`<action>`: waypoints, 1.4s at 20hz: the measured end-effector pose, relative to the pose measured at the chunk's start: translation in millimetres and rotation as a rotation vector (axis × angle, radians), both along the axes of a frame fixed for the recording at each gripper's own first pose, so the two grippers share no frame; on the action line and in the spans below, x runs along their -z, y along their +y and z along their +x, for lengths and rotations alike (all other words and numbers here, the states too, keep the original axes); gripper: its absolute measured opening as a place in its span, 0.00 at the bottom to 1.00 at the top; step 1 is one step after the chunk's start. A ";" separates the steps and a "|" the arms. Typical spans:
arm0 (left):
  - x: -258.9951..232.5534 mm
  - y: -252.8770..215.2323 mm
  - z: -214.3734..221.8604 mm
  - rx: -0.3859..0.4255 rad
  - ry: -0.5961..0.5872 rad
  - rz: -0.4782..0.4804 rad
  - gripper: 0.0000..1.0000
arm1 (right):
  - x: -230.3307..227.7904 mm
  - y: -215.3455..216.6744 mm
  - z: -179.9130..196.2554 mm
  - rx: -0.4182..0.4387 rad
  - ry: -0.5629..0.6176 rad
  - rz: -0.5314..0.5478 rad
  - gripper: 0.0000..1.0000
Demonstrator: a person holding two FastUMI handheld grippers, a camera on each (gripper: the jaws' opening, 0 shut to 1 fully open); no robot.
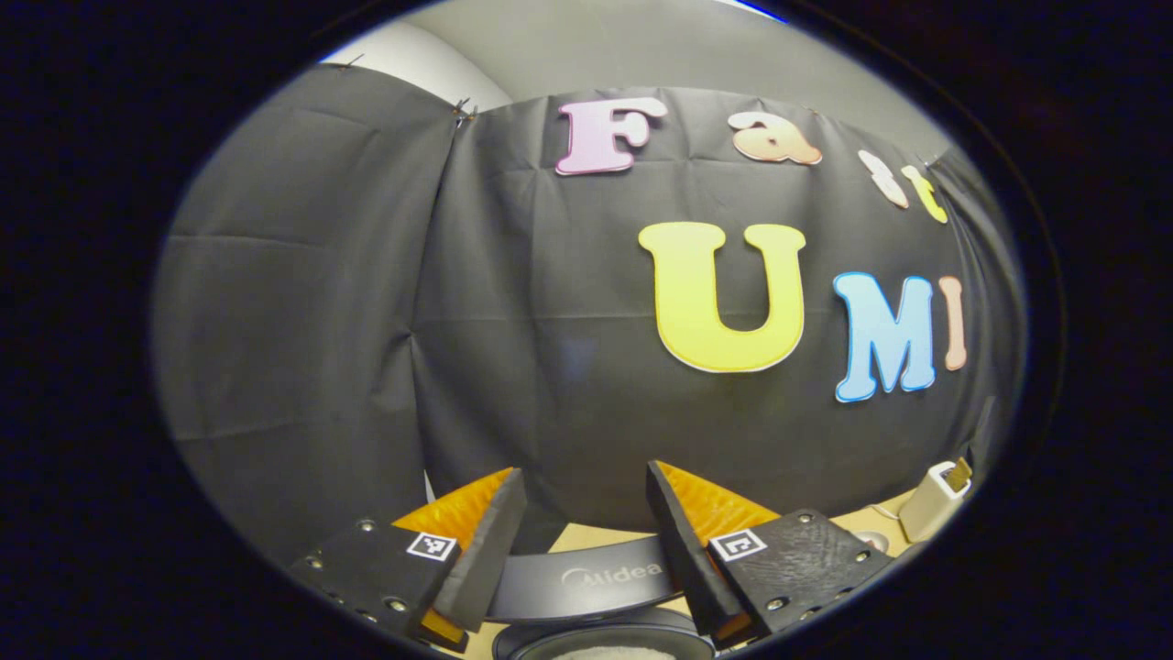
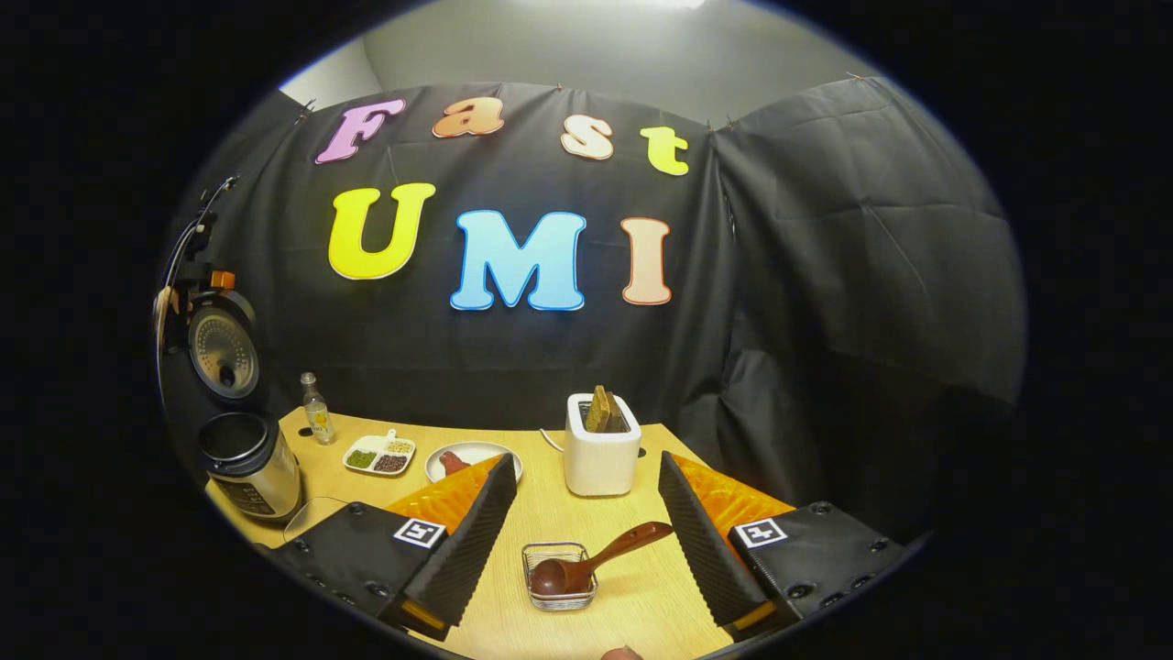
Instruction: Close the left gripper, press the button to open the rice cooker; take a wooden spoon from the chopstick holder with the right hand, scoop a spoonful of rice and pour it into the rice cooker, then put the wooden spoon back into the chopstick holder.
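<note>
In the right gripper view, a wooden spoon [image 2: 600, 557] lies with its bowl in a small wire chopstick holder [image 2: 559, 577] on the wooden table, handle pointing up and right. My right gripper [image 2: 586, 458] stands open above and just short of it, fingers either side, touching nothing. The rice cooker [image 2: 249, 463] stands open at the far left, its lid [image 2: 220, 350] raised. In the left gripper view, my left gripper [image 1: 585, 472] is open just above the cooker's dark lid edge [image 1: 586, 577]. Something white shows in the pot [image 1: 600, 653] below.
A white toaster [image 2: 600, 446] holding bread stands behind the holder and shows in the left gripper view as the toaster [image 1: 930, 501]. A white plate [image 2: 472, 458], a divided dish [image 2: 378, 454] and a small bottle [image 2: 317, 410] sit left of it. The table edge [image 2: 683, 438] runs behind.
</note>
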State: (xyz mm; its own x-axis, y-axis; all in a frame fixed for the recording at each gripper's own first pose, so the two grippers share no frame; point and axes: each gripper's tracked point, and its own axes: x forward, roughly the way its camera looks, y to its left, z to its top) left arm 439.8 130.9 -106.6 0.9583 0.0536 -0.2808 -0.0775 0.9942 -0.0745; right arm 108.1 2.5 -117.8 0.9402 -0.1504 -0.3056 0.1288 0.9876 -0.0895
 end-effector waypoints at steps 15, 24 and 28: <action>14.1 -26.7 -78.9 -0.016 0.065 -0.003 0.85 | -11.1 -20.7 -17.2 -0.057 -0.021 0.043 0.99; 41.5 -52.7 -139.5 -0.020 0.115 -0.001 0.84 | -16.4 -44.2 -32.8 -0.081 -0.025 0.045 0.99; 61.6 -62.0 -162.6 -0.024 0.153 -0.003 0.85 | -17.6 -53.4 -38.1 -0.087 -0.026 0.046 0.99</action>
State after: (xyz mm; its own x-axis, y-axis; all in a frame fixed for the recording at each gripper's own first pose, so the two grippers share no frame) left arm 277.2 68.9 -168.3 0.9028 0.0747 -0.4235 -0.1115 0.9918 -0.0628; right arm 70.0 -50.9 -100.2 0.9569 -0.0538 -0.2854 0.0437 0.9982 -0.0418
